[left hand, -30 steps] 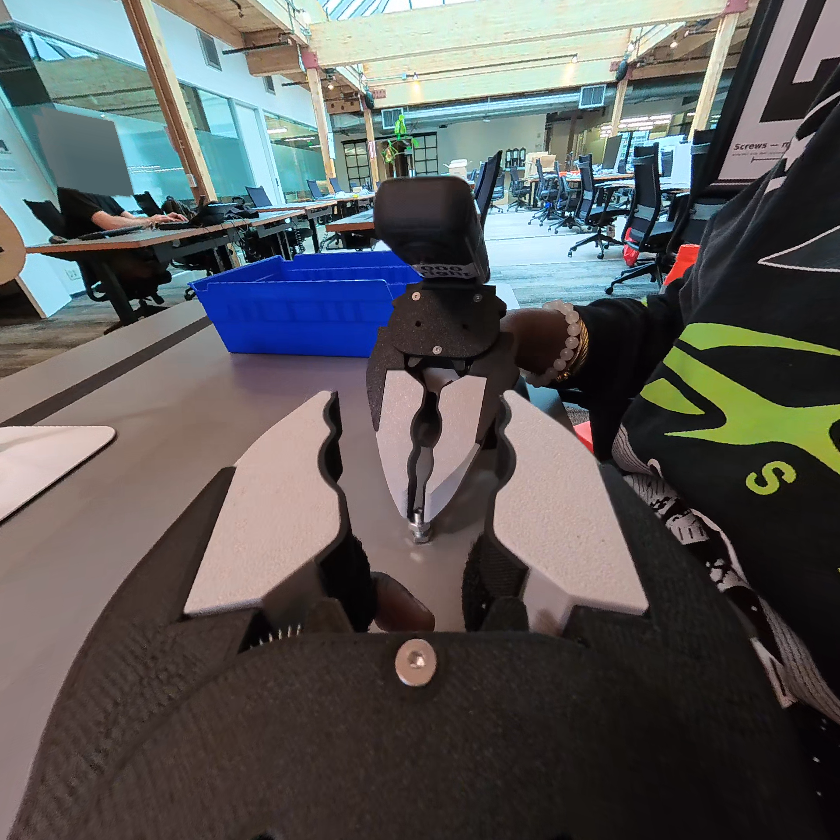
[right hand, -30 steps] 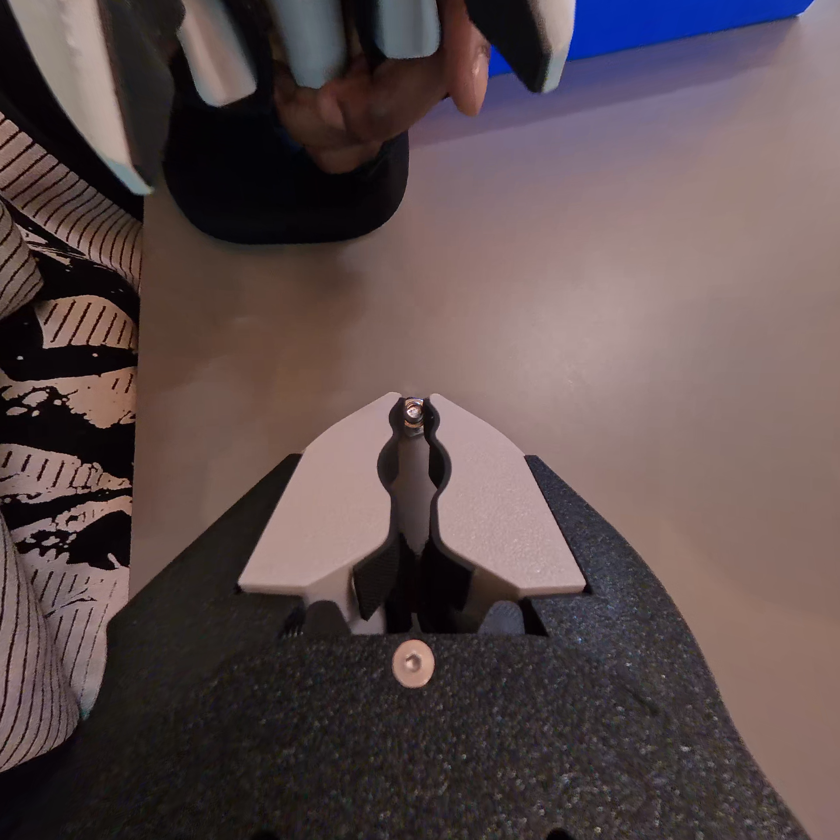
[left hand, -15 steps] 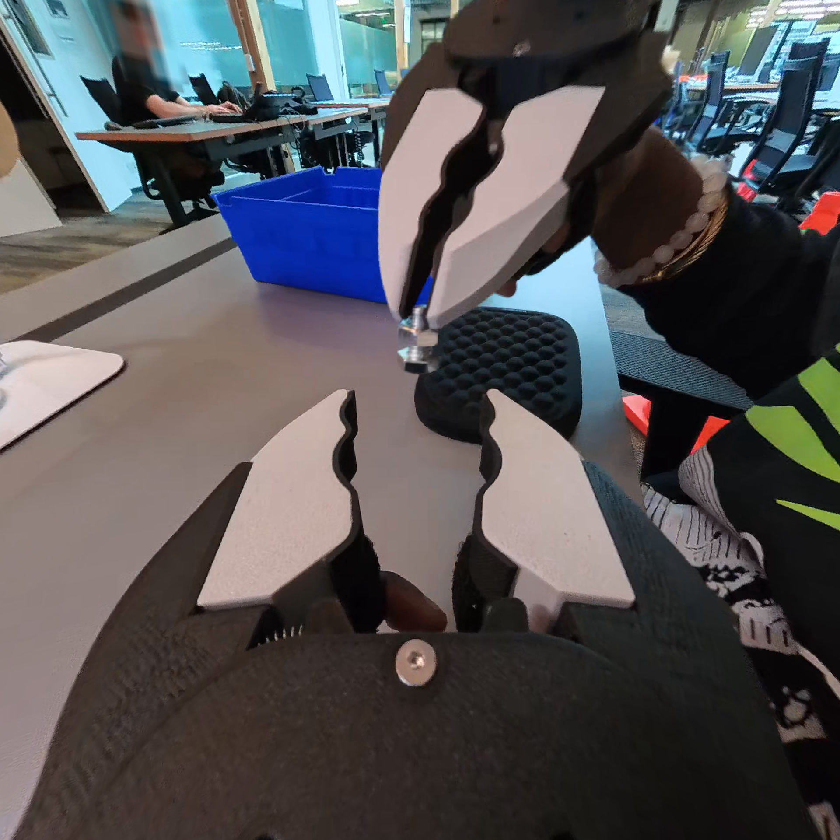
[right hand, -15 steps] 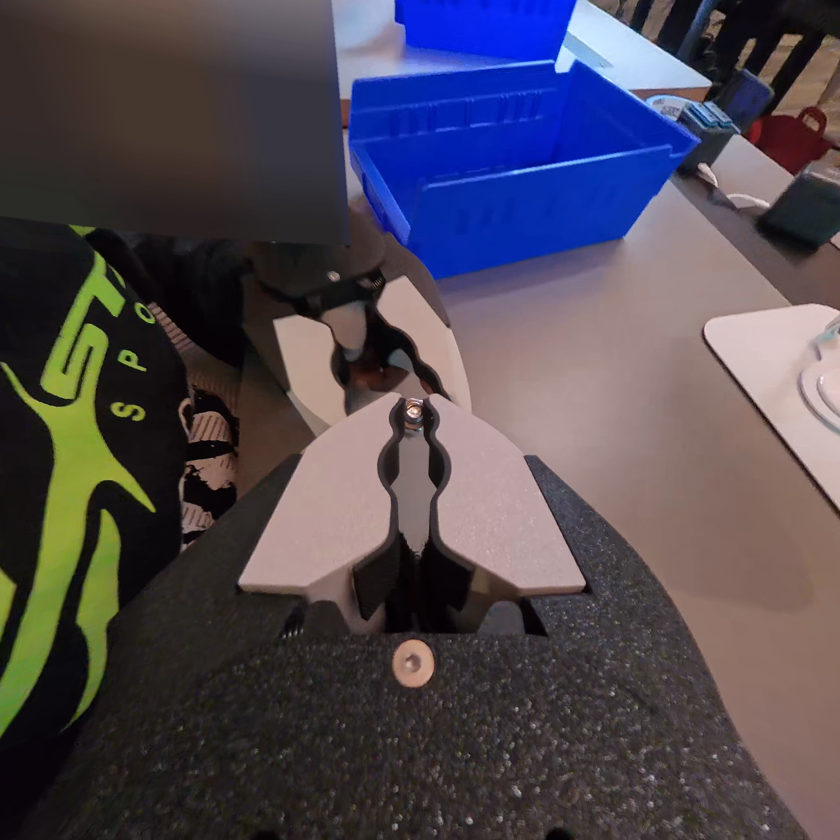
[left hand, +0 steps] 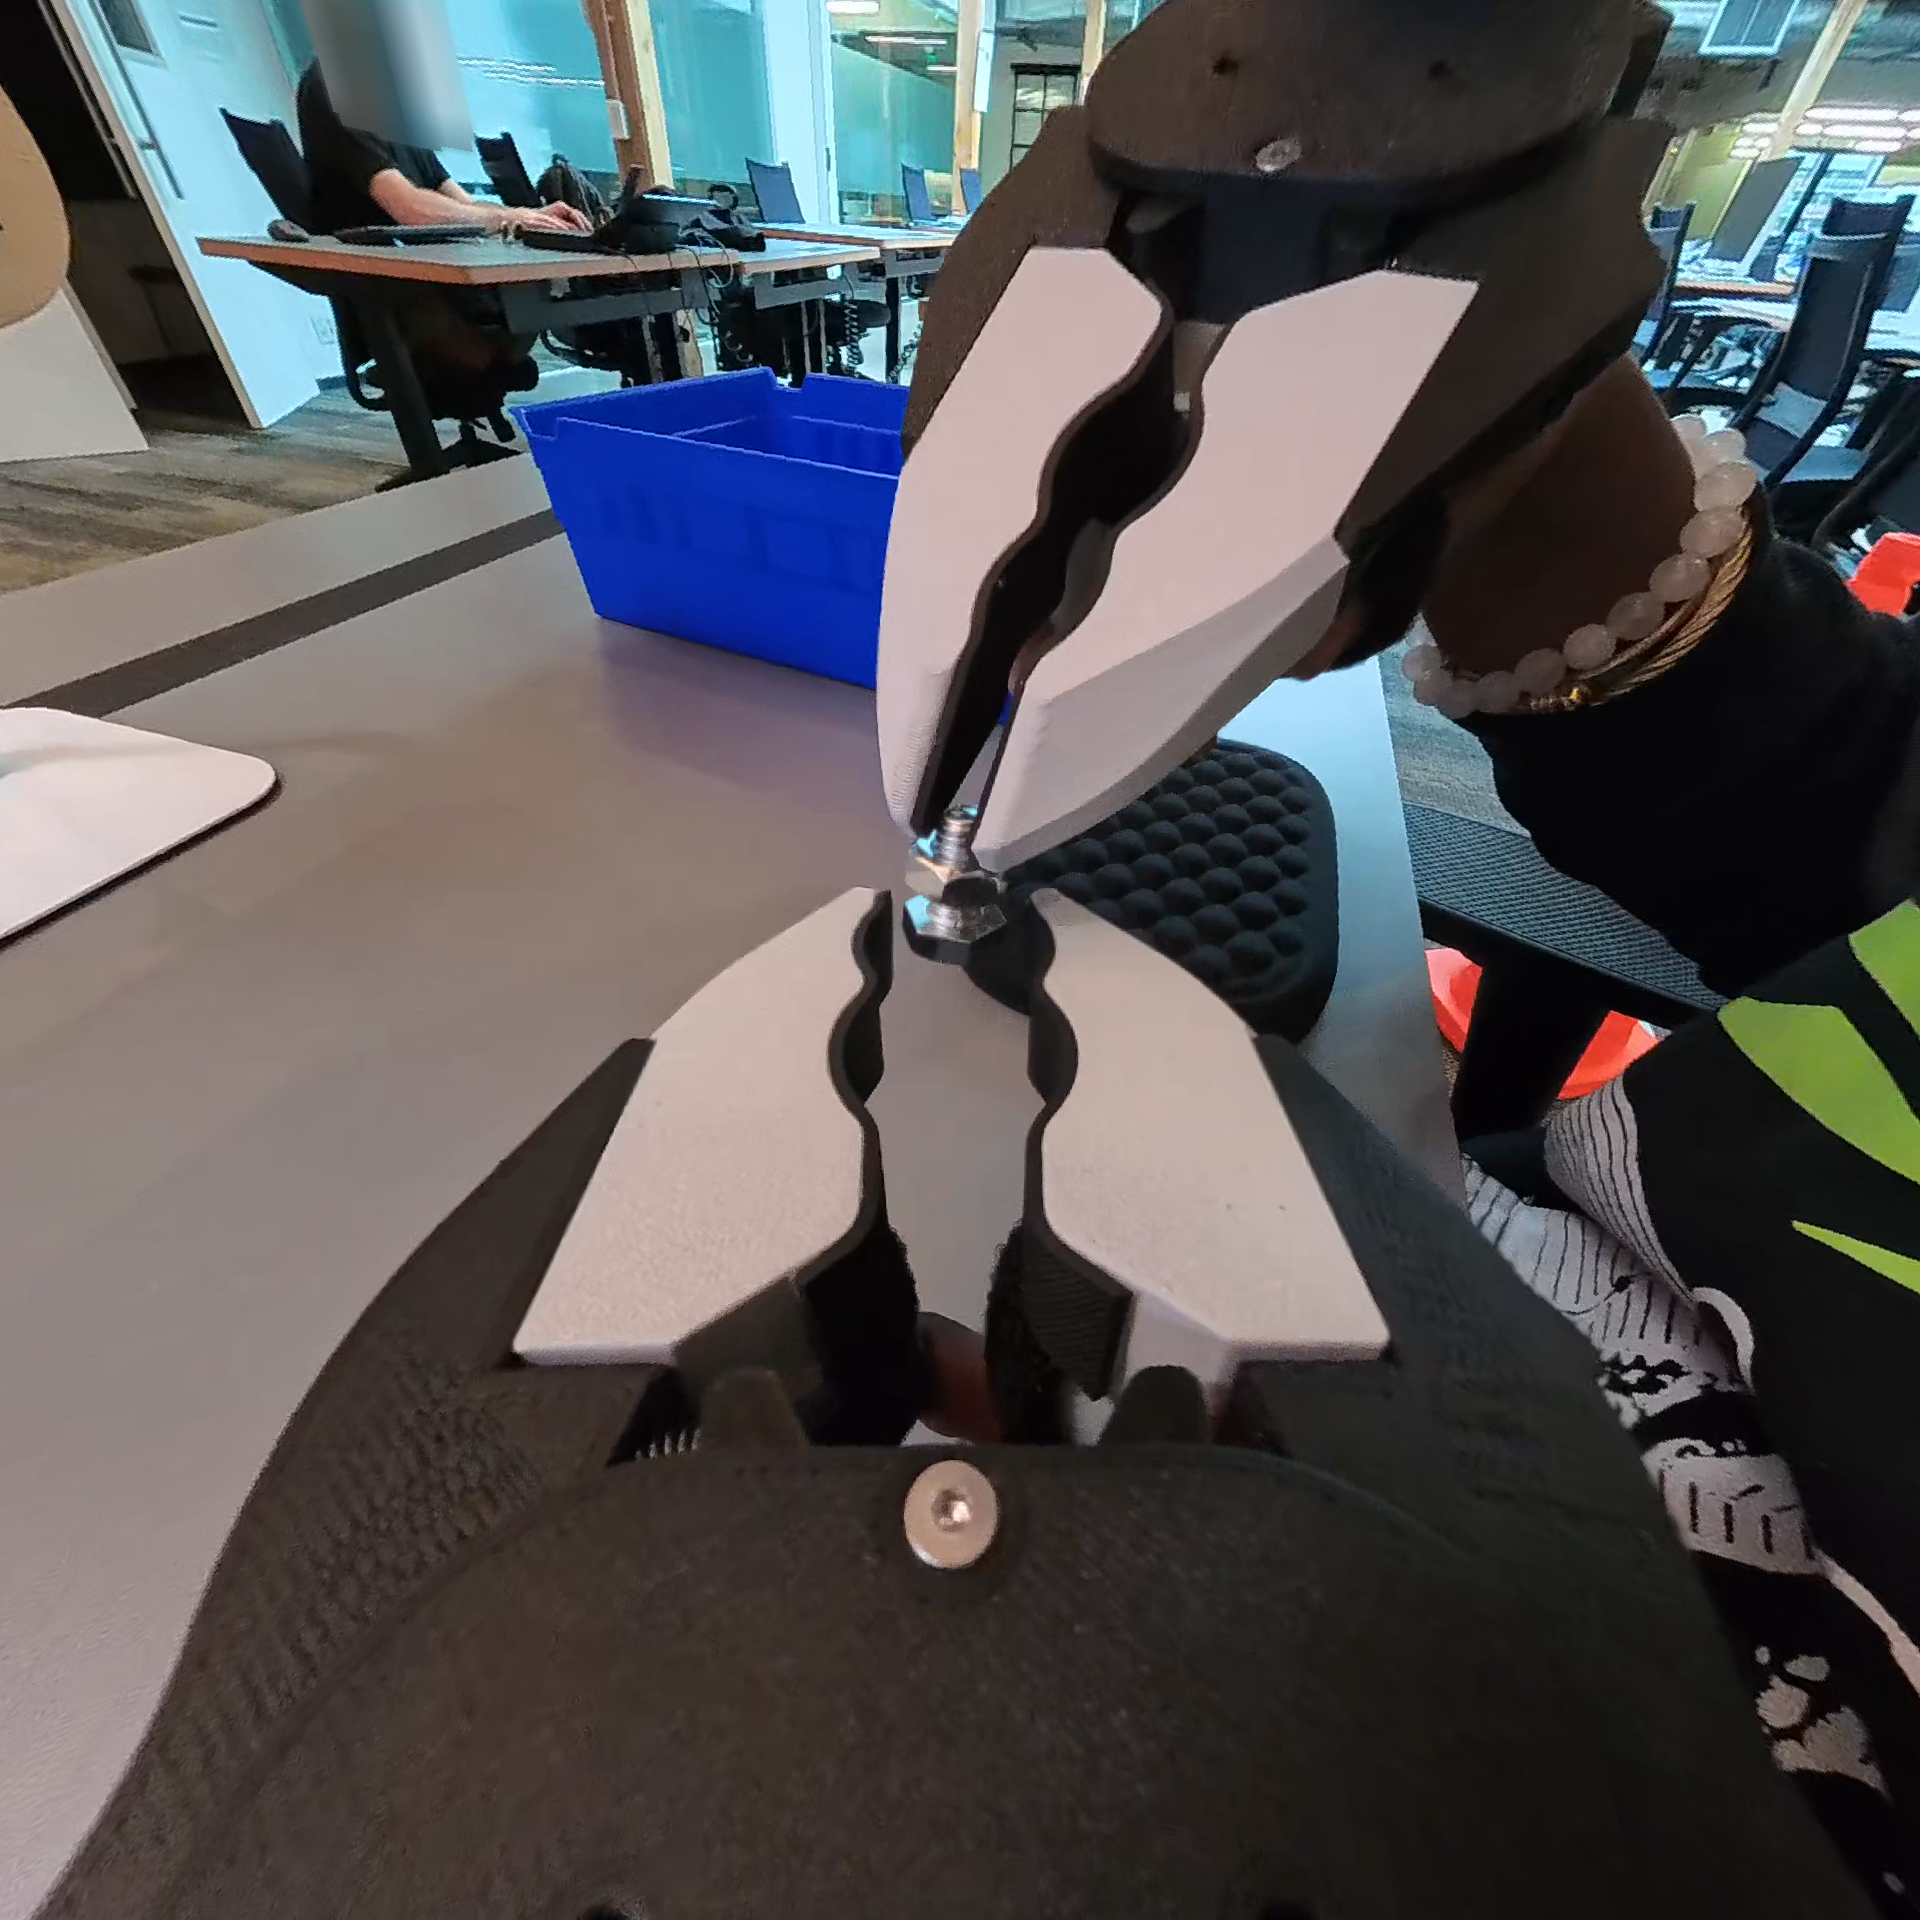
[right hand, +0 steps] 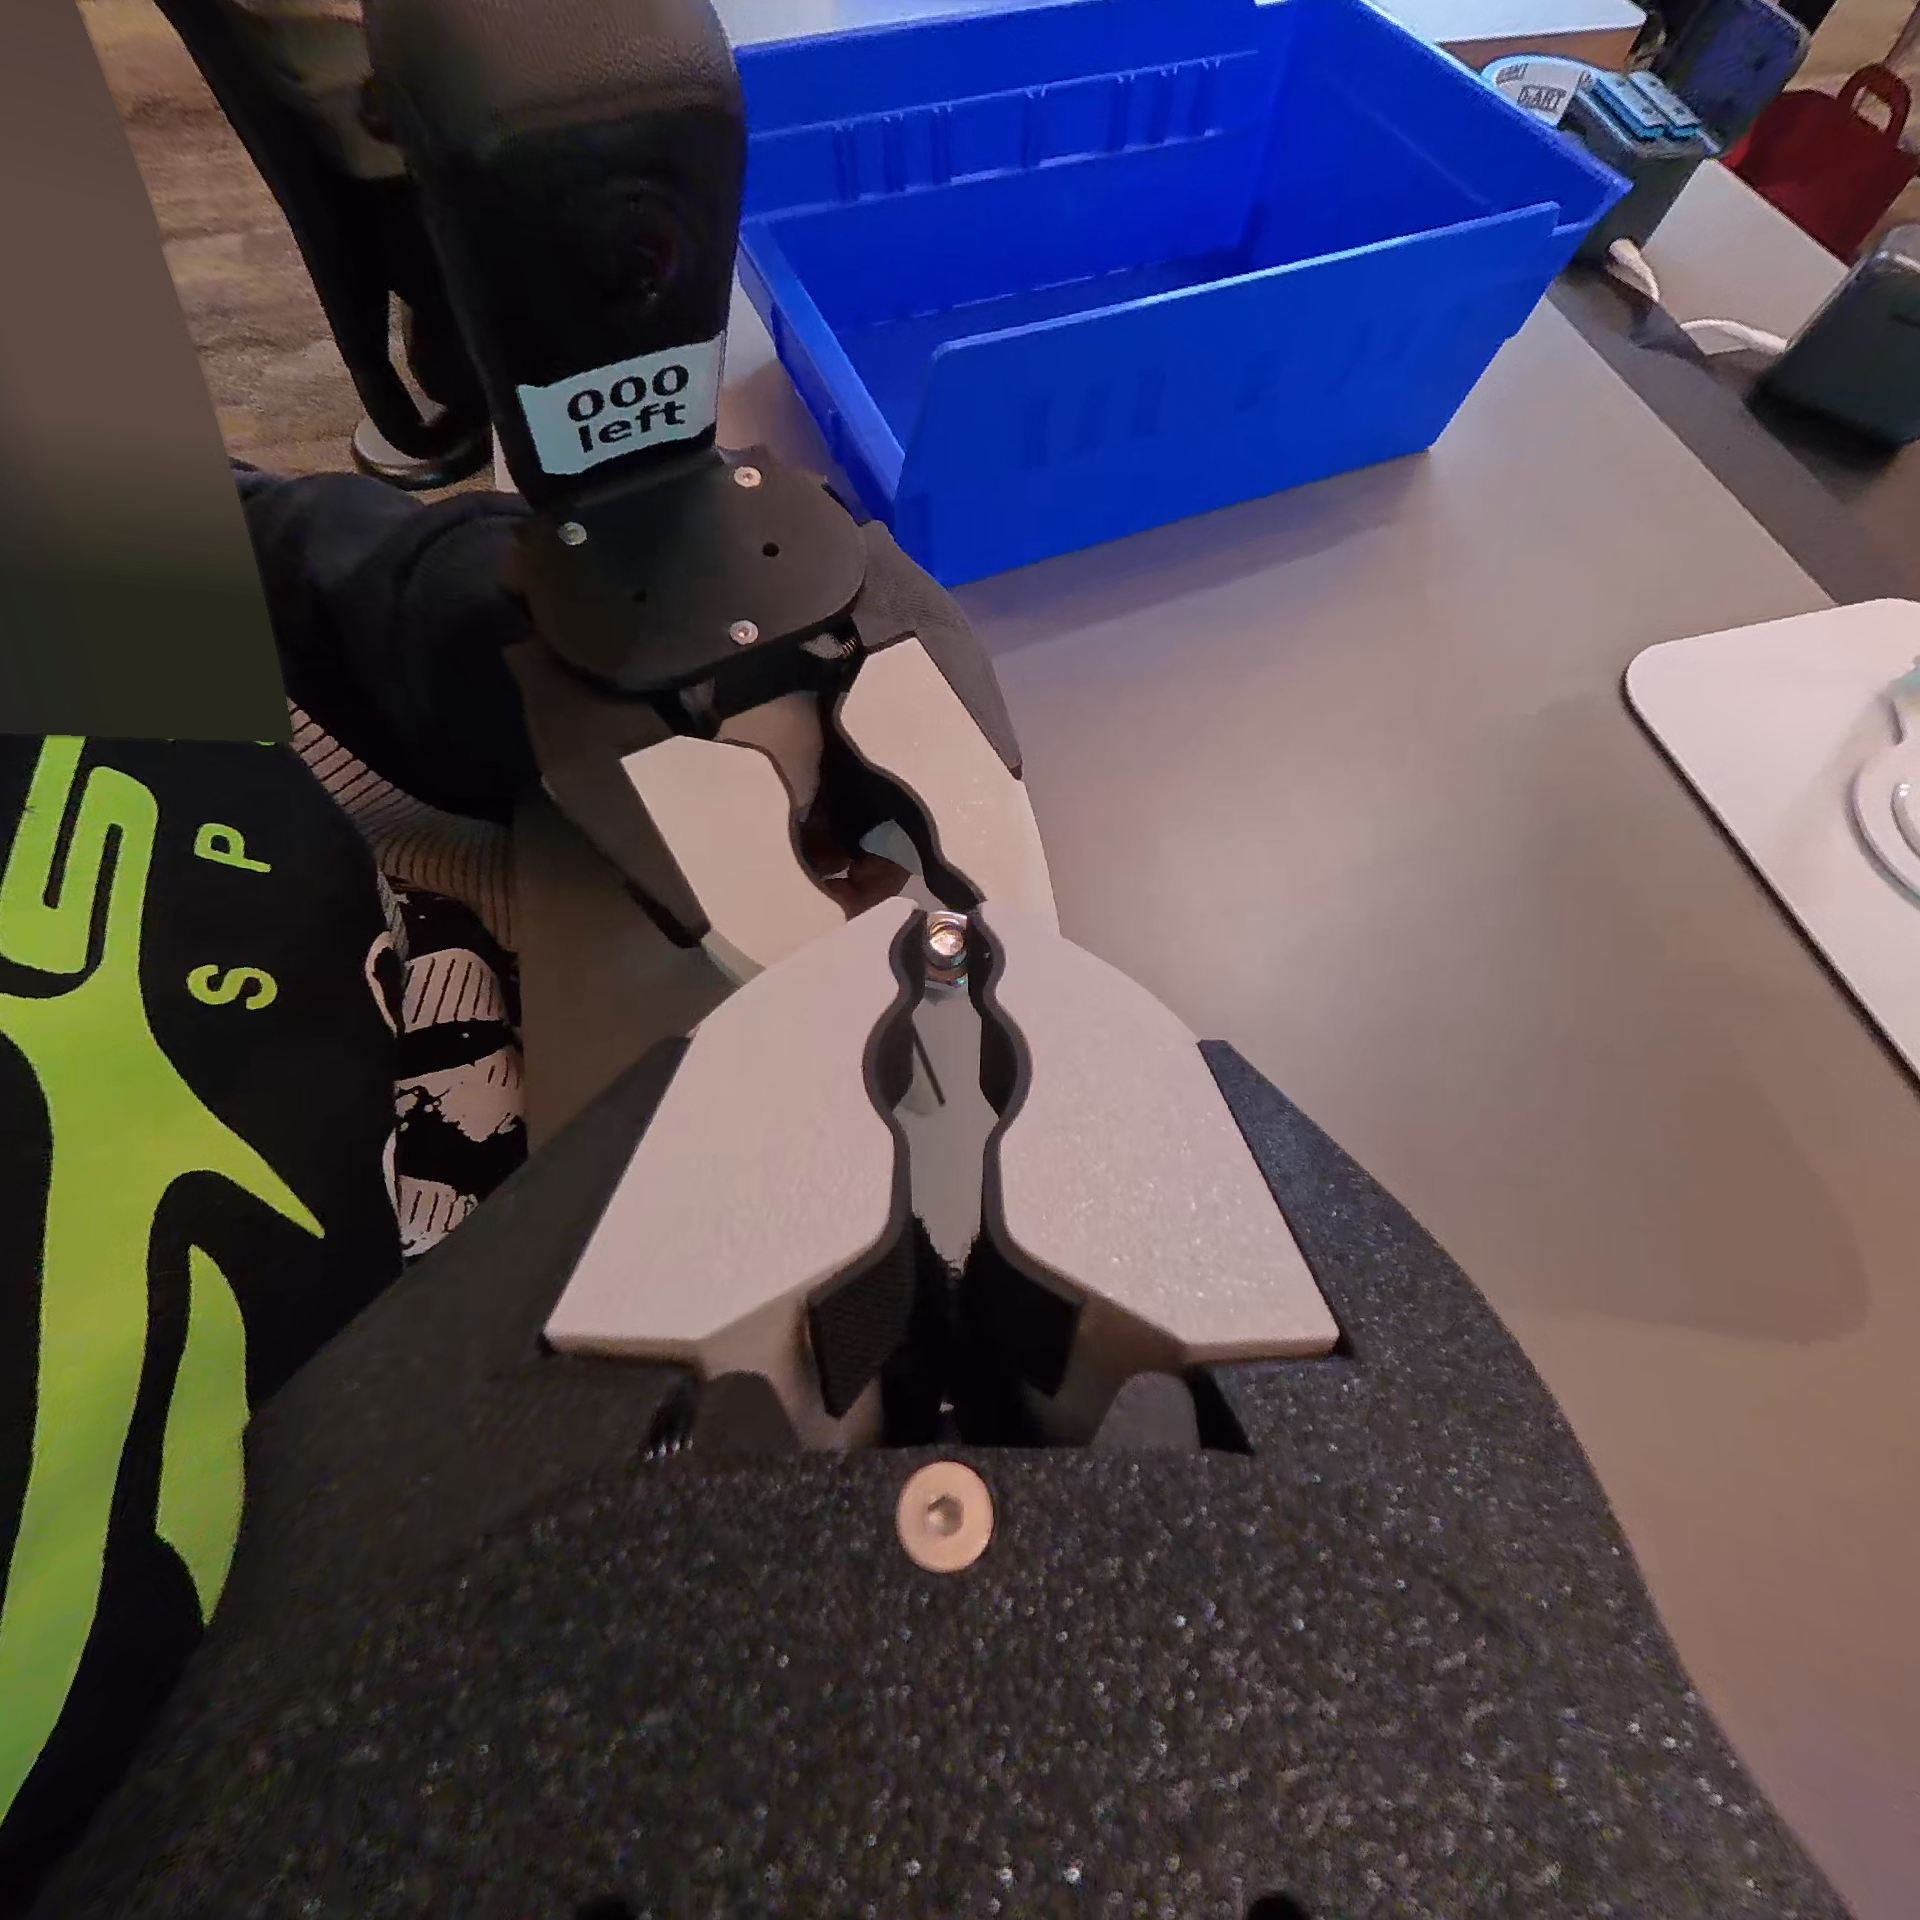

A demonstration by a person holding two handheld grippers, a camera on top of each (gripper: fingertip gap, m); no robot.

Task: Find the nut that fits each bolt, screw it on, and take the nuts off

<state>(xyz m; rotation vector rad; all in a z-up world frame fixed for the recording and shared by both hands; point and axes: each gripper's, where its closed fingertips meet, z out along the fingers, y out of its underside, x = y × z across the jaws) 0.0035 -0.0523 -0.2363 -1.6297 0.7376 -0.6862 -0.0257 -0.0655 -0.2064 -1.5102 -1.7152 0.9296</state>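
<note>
The bolt hangs in the air above the grey desk, pinched by its threaded shank between the tips of the right tool, with a hexagonal nut on it at the lower end, below a second hexagonal piece that may be another nut or a washer; which one cannot be told. In the right wrist view the same bolt shows end-on in the foremost notch of the right tool, whose grey fingers are pressed nearly together around it. The left tool comes up from below with its tips standing on either side of the nut, a narrow gap between them; they are close to the nut, but whether they touch it cannot be told. In the right wrist view the left tool reaches in from the upper left, its tips meeting those of the right tool, with a white label on its black body. Just behind the bolt on the desk lies a black honeycomb-textured pad. Farther back stands a blue bin, open at the top with a divider inside. To the left lies a white mat with rounded corners. The person's wrist behind the right tool wears a pale bead bracelet over a black sleeve.
</note>
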